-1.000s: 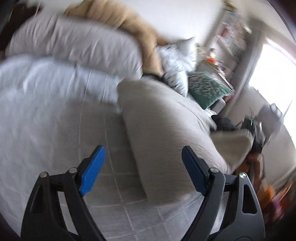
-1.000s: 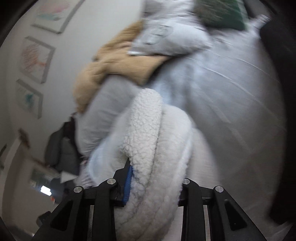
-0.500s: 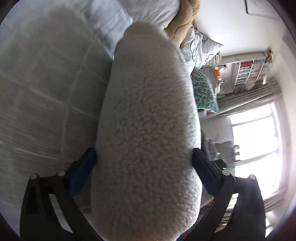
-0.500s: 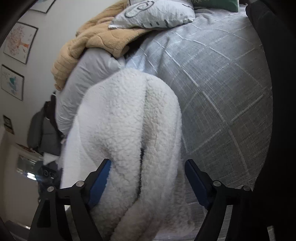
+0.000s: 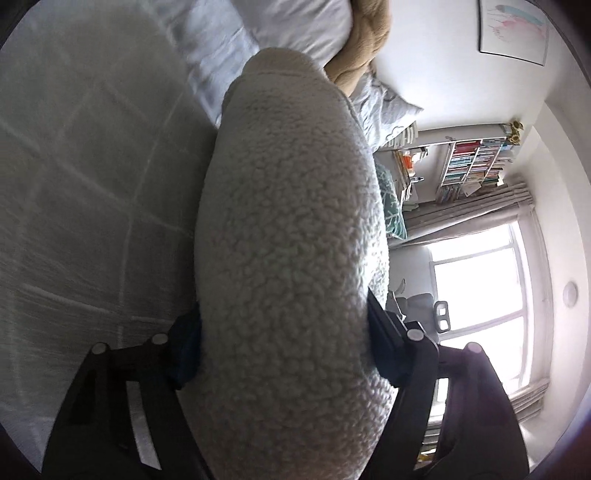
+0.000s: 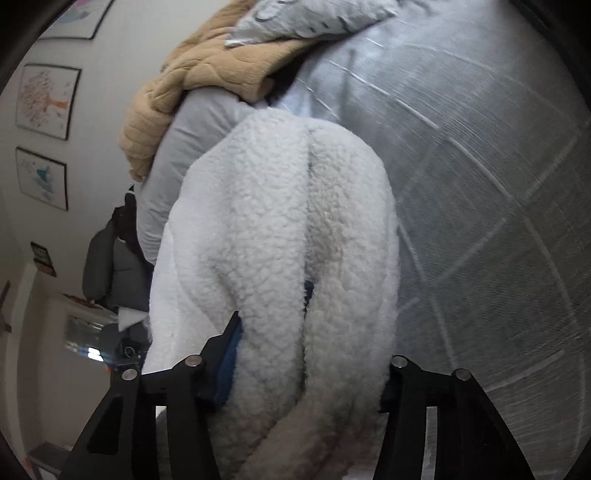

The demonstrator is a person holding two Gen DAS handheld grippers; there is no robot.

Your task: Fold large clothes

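Observation:
A thick white fleece garment (image 5: 291,229) fills the middle of the left wrist view and stretches away over the grey bed cover (image 5: 92,184). My left gripper (image 5: 284,343) is shut on a fat fold of it; the fleece hides the blue pads almost wholly. The same fleece (image 6: 280,229) shows in the right wrist view, bunched in thick folds. My right gripper (image 6: 306,354) is shut on that bunch, with a blue pad (image 6: 229,362) showing at the left. Both fingertip pairs are buried in fabric.
The grey checked bed cover (image 6: 480,166) lies under the garment. A tan blanket (image 6: 207,74) and pillows (image 5: 295,29) are piled at the bed's head. A bookshelf (image 5: 472,162) and a bright window (image 5: 491,295) stand beyond the bed. Framed pictures (image 6: 44,99) hang on the wall.
The left gripper, open over the bed a second ago, has closed on the fleece. The right gripper opened half a second ago and has closed on the bunch again.

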